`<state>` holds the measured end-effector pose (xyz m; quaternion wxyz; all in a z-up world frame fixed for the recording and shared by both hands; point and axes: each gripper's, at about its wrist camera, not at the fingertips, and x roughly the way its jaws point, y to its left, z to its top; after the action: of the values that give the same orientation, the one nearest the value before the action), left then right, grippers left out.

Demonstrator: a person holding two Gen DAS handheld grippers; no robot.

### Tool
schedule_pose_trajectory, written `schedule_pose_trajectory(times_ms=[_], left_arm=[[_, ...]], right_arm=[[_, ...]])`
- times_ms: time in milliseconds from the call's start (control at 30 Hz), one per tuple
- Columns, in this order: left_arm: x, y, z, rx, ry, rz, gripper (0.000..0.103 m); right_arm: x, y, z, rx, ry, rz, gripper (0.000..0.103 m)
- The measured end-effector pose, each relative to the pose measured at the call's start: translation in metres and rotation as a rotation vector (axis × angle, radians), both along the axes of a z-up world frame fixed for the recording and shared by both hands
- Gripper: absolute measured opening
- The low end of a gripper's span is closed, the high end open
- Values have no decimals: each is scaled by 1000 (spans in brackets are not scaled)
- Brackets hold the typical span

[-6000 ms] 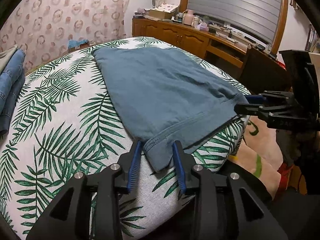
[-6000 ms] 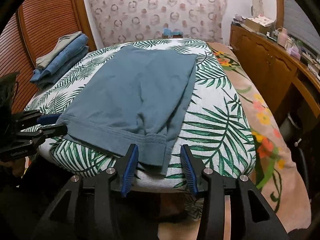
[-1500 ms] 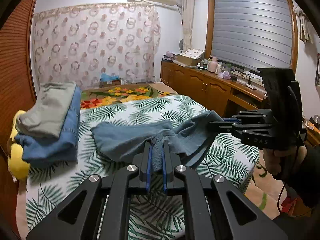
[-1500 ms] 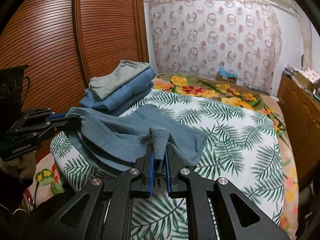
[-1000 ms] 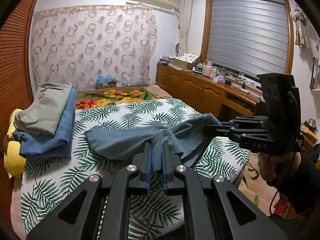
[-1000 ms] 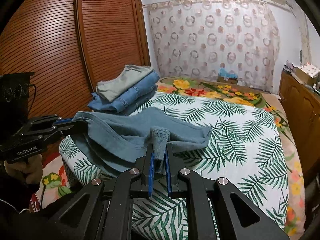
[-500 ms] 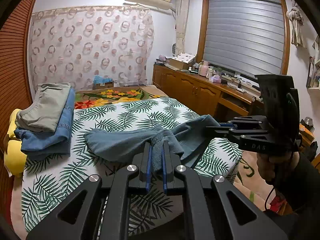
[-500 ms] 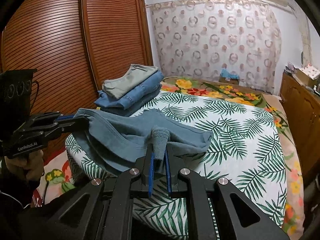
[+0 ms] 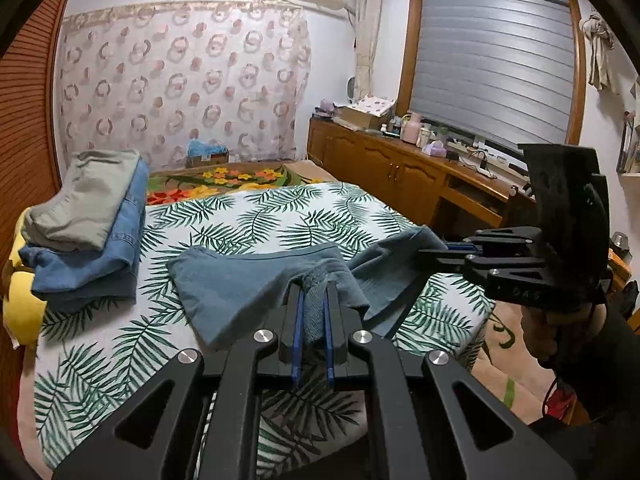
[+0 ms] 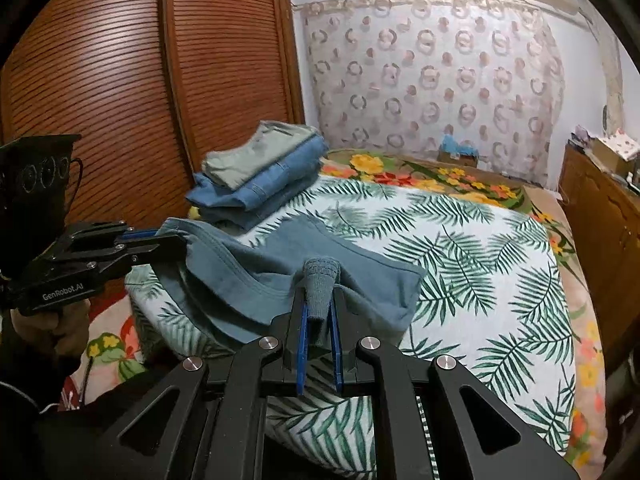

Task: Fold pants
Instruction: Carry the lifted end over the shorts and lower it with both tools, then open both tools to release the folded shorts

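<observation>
The teal-blue pants (image 9: 240,280) lie partly on the palm-leaf bed cover (image 9: 120,360), their near end lifted. My left gripper (image 9: 312,300) is shut on one waistband corner. My right gripper (image 10: 320,292) is shut on the other corner, bunched between its blue pads. Each gripper shows in the other's view: the right one (image 9: 436,254) at right, the left one (image 10: 160,242) at left, both holding the waistband above the bed. The far end of the pants (image 10: 320,236) rests flat on the cover.
A stack of folded clothes (image 9: 88,232), grey on top of denim, sits at the left side of the bed, also in the right wrist view (image 10: 260,172). A wooden cabinet (image 9: 400,176) runs along the right wall. A slatted wardrobe (image 10: 140,100) stands on the left.
Since six seconds ago both grippers have shut on the waistband corners and lifted them off the bed. Over the last second both have carried the held end slightly forward over the pants.
</observation>
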<state>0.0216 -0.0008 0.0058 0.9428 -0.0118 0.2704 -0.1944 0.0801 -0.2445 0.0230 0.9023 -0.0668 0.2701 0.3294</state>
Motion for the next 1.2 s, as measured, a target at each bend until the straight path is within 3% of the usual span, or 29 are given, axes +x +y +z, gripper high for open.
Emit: schedule_pose_trajectory(times_ms=[633,900,1000,1133,1200], left_arm=[[60,15,-4,26,17,99,9],[89,20,-23,36,61,112,11],[92,21,-31,34,75,119,16],[92,25,-36,36,78,144,30],[91,27,-38,28,81,137,42]], right_arm=[[57,41,-5,-72,-19,-56,10],[81,49,-18,-75,38,-85,10],[88,54,-21,-75,61,-93,10],[91,62,-23,-89,56,-96,10],[88,66,-22,-99,33,-97,10]])
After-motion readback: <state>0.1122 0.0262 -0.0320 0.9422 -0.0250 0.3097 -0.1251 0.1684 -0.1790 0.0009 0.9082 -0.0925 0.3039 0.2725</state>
